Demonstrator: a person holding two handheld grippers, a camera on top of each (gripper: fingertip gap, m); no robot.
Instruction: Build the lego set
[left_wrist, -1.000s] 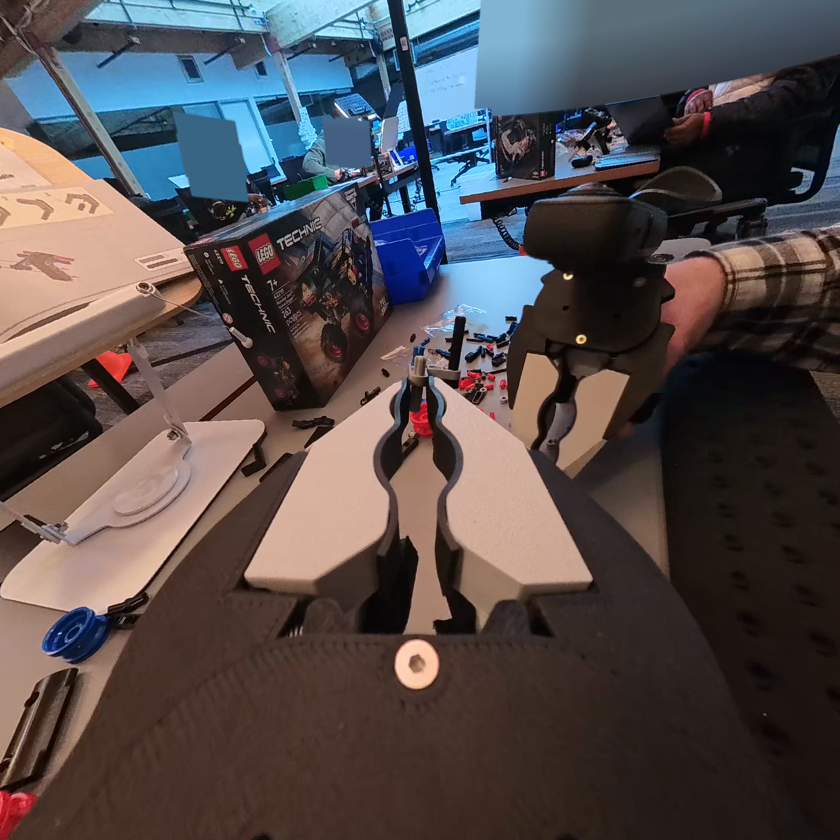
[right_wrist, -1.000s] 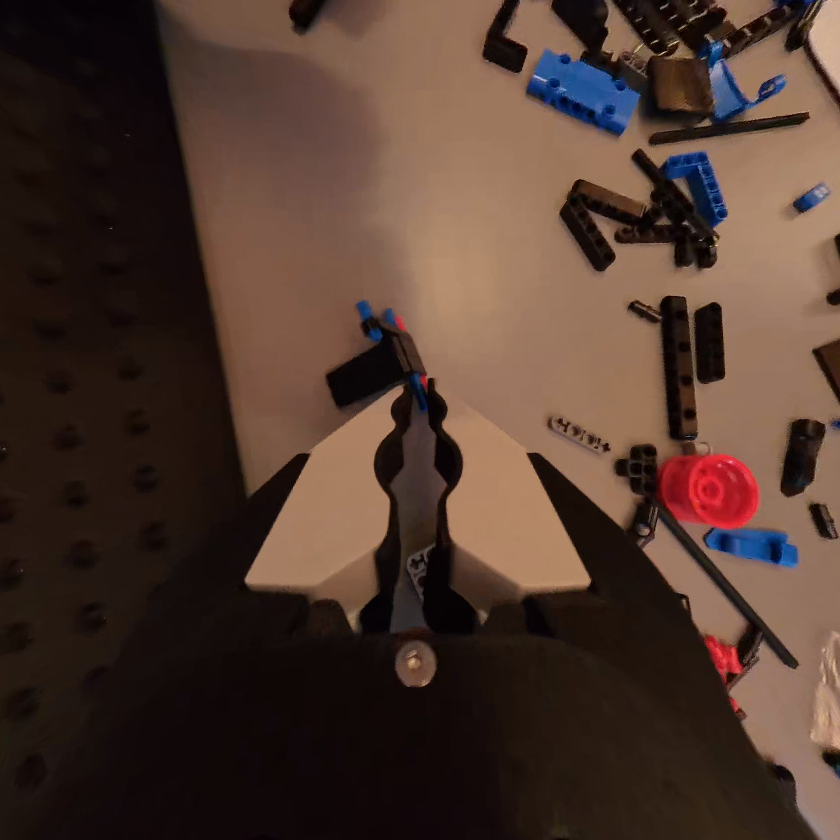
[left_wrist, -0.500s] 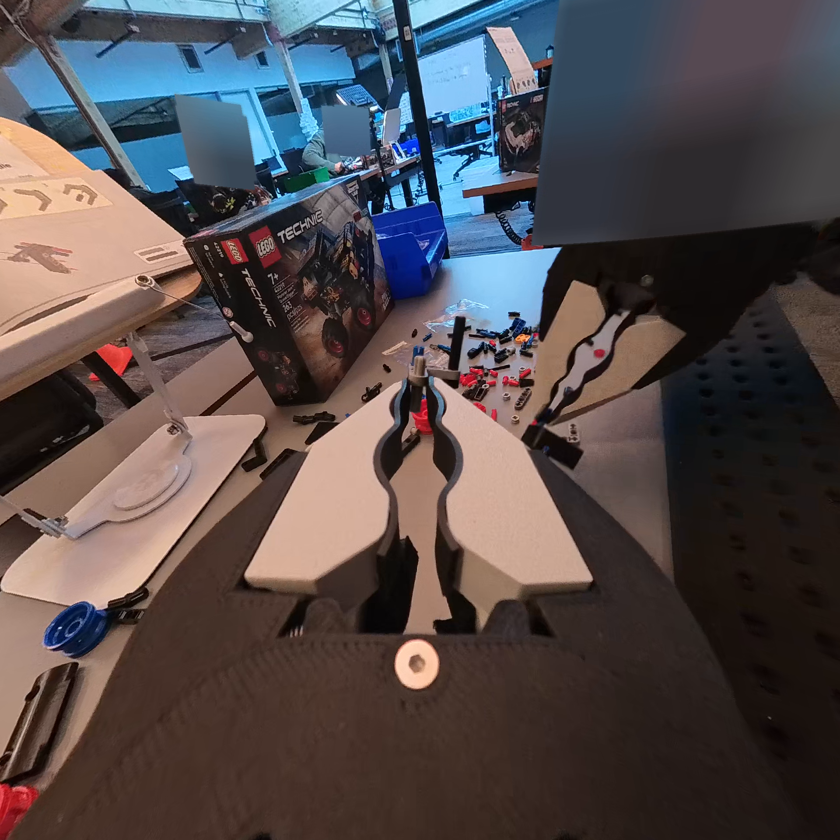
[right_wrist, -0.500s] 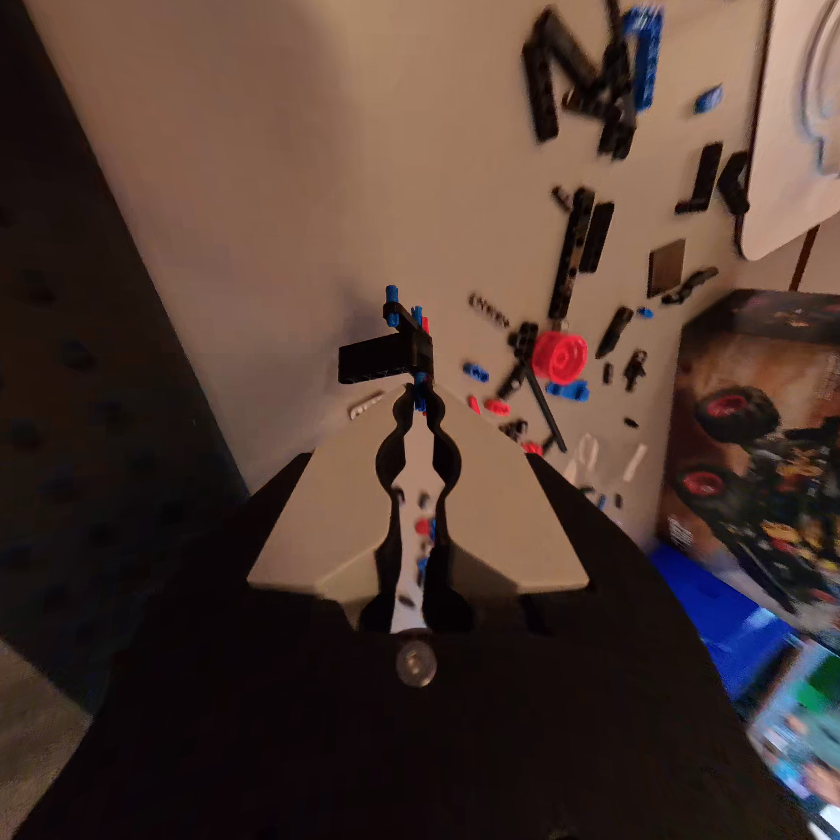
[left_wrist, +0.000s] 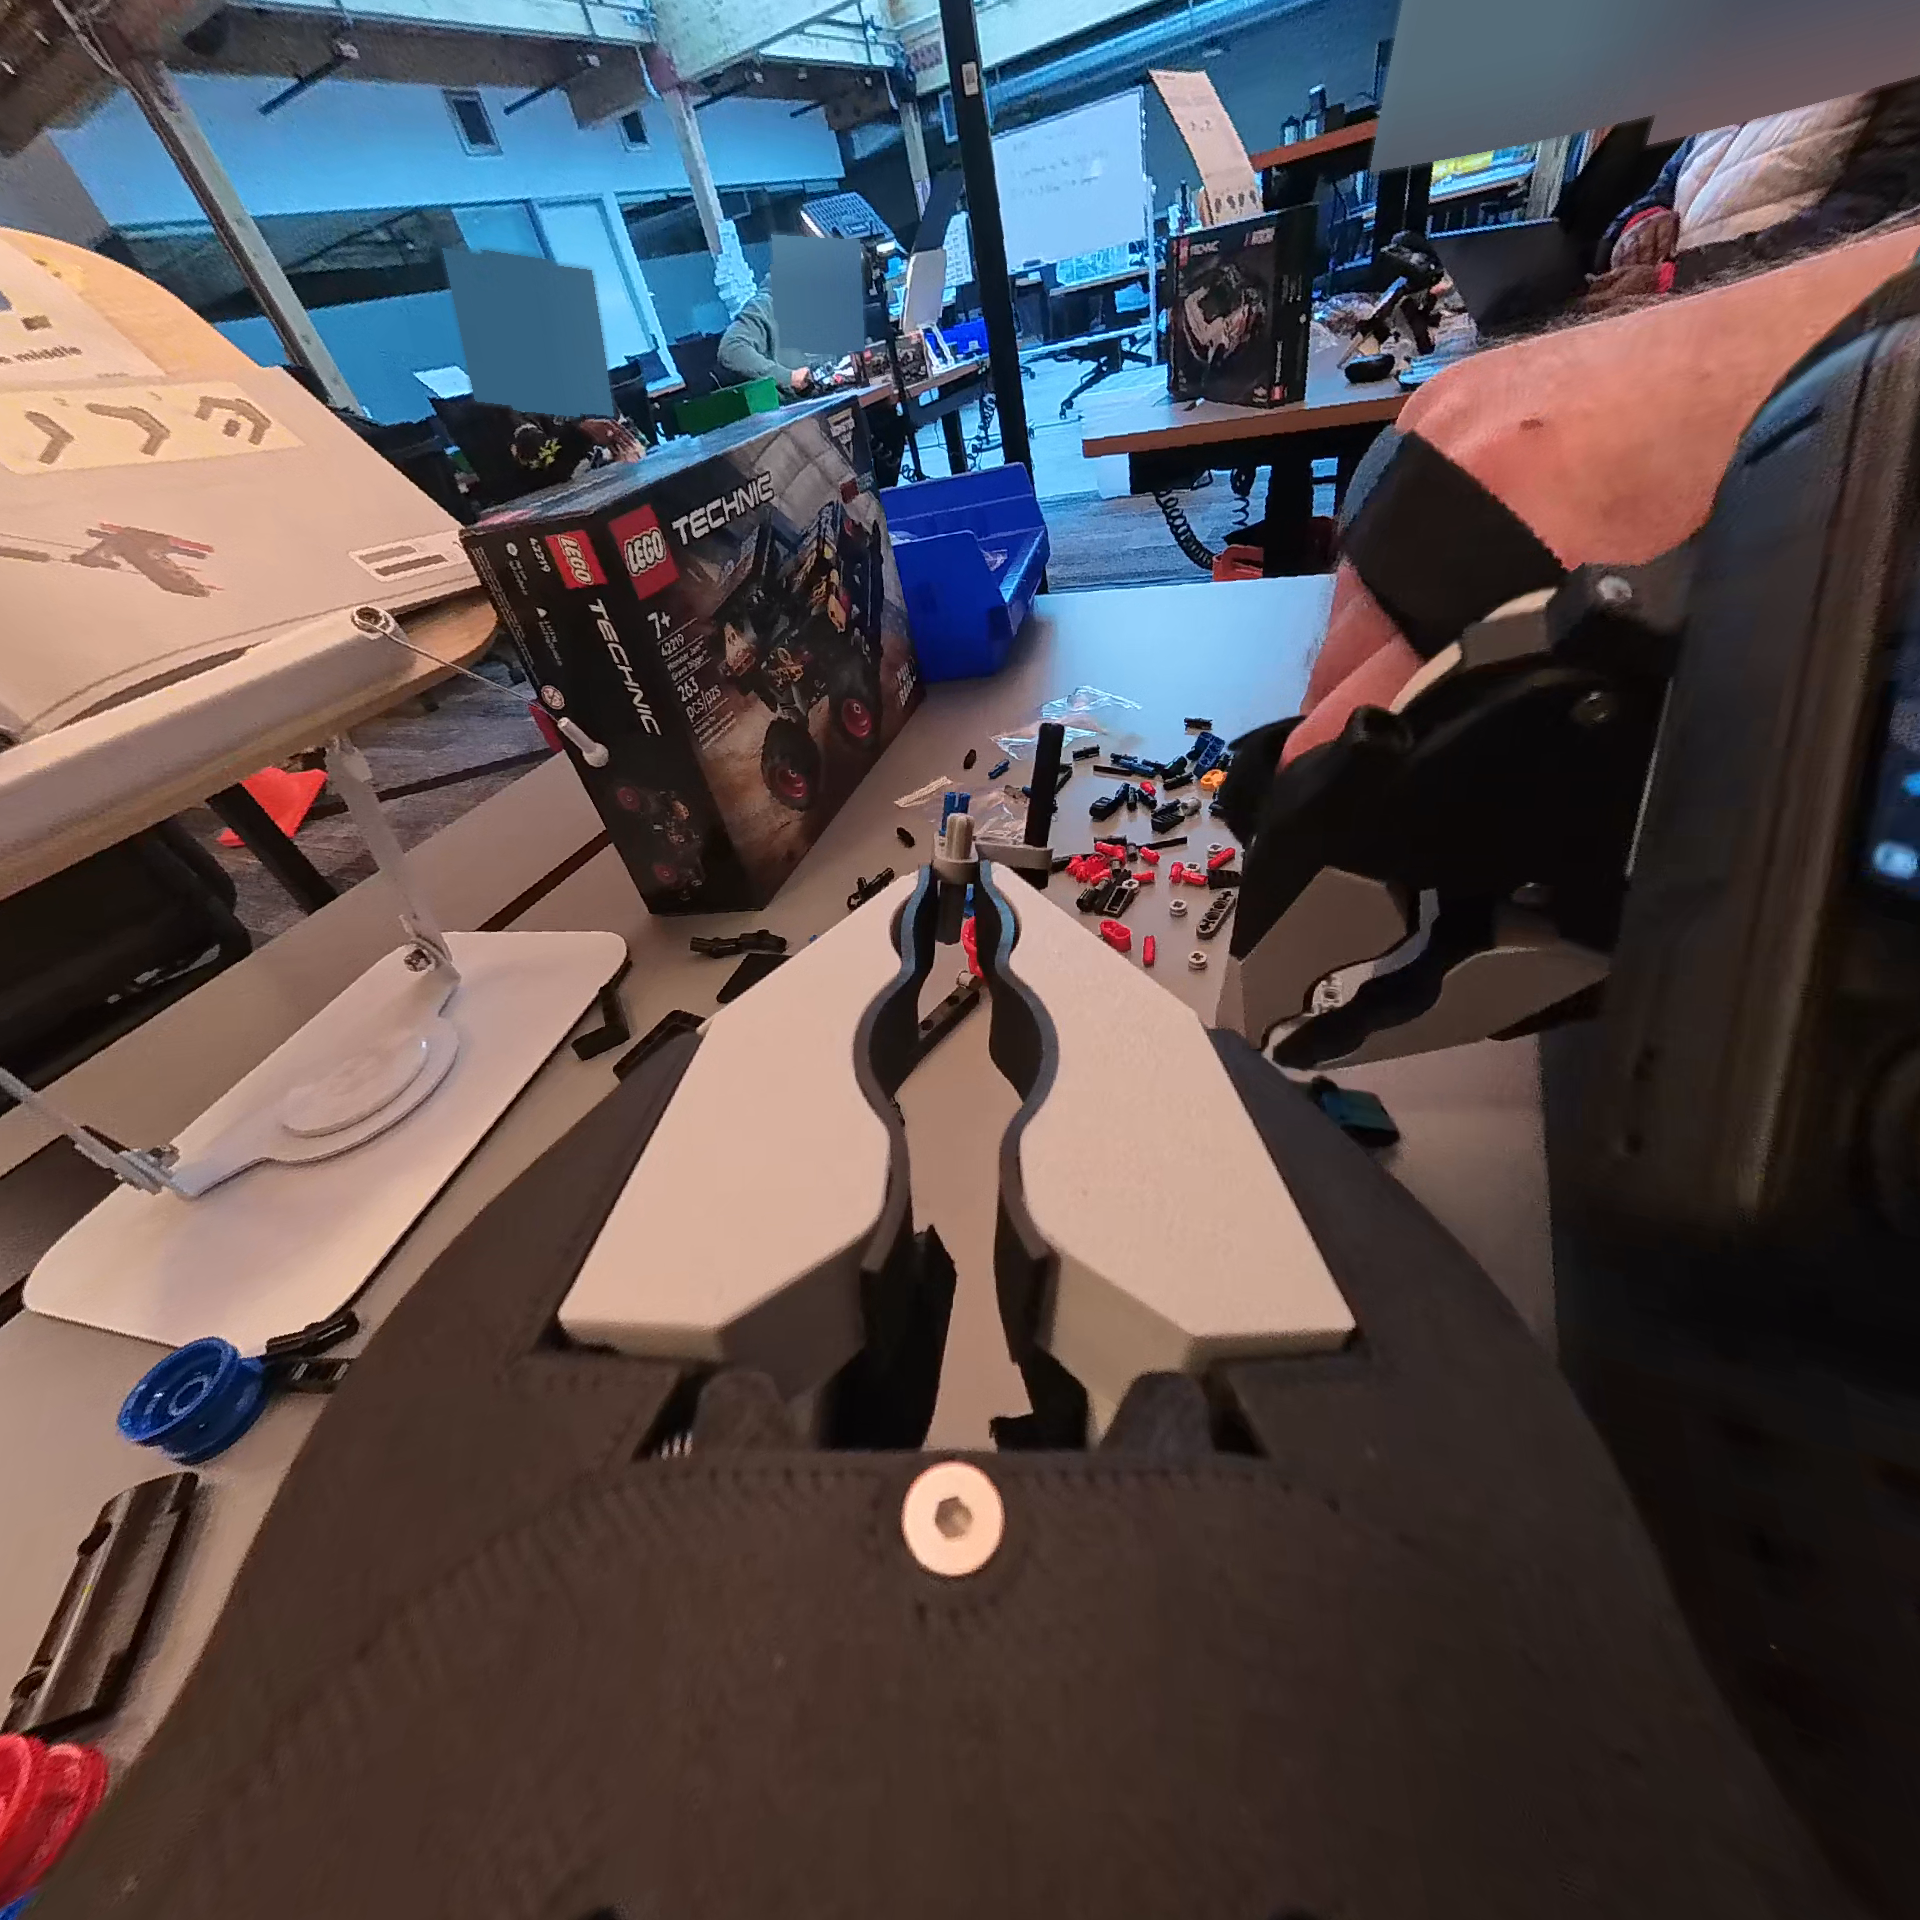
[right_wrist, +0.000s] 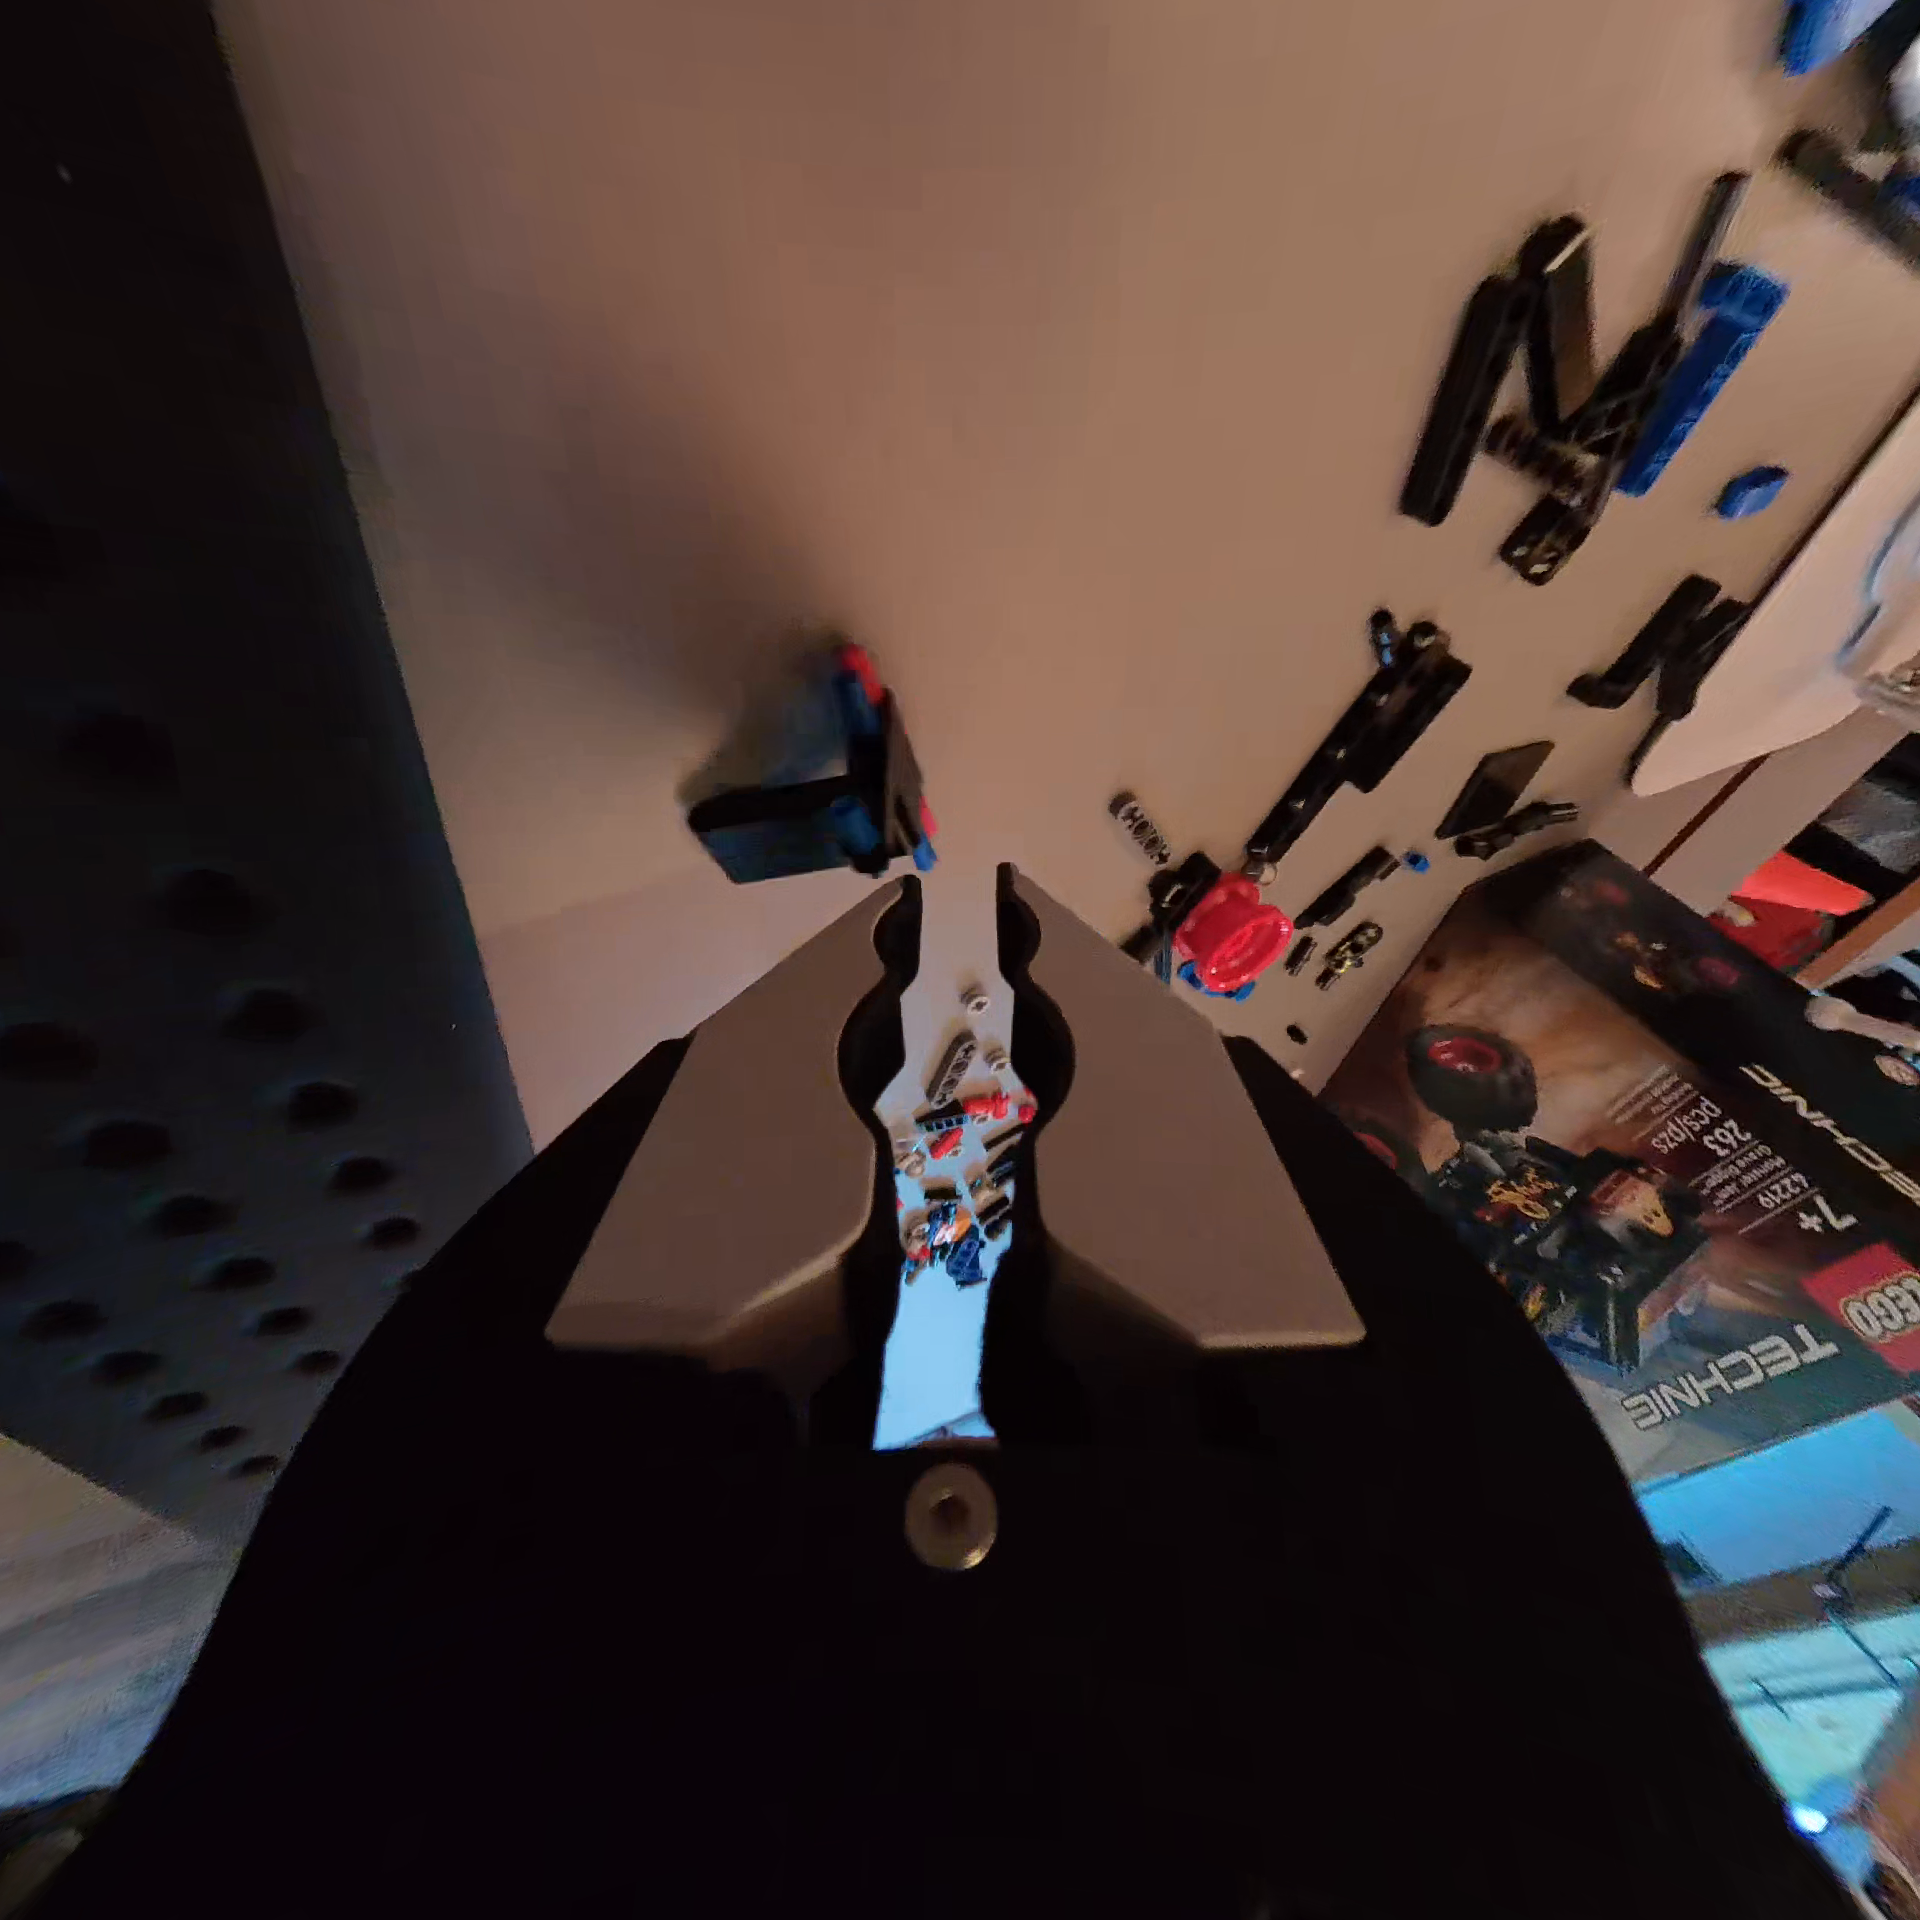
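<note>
Left tongs (left_wrist: 954, 883) clamped on a small grey-and-red assembly (left_wrist: 958, 868) at their tips; right tongs (right_wrist: 958, 883) narrowly parted and empty, black-and-blue piece (right_wrist: 821, 784) just beyond their left tip: best realign squarely before closing.
</note>
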